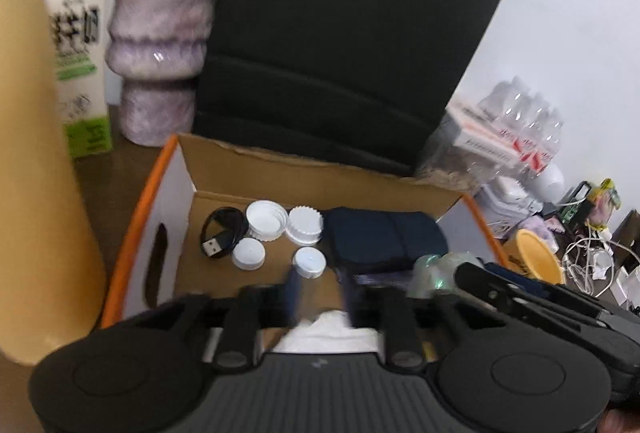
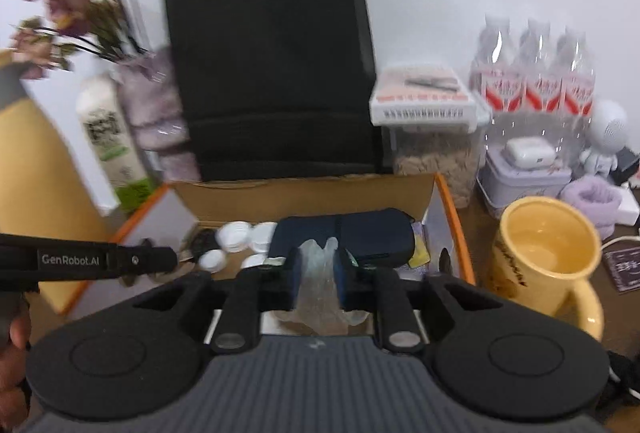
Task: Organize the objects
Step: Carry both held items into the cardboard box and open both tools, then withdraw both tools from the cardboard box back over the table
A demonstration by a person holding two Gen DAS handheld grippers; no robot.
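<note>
An open cardboard box (image 1: 224, 169) with orange edges holds several white caps (image 1: 266, 220), a black USB cable (image 1: 222, 231) and a dark blue pouch (image 1: 384, 237). My left gripper (image 1: 320, 293) is open and empty over the box's near edge, above something white (image 1: 332, 329). My right gripper (image 2: 319, 273) is shut on a crumpled clear plastic wrapper (image 2: 320, 285), held over the near side of the box (image 2: 304, 193). The wrapper and right gripper show in the left wrist view (image 1: 436, 269). The left gripper shows in the right wrist view (image 2: 152, 259).
A black paper bag (image 2: 272, 73) stands behind the box. A purple vase (image 1: 156, 45), a white carton (image 1: 76, 45) and a yellow bottle (image 1: 32, 161) stand left. A yellow mug (image 2: 548, 257), water bottles (image 2: 536, 85), a tin (image 2: 524, 181) and a plastic container (image 2: 432, 137) stand right.
</note>
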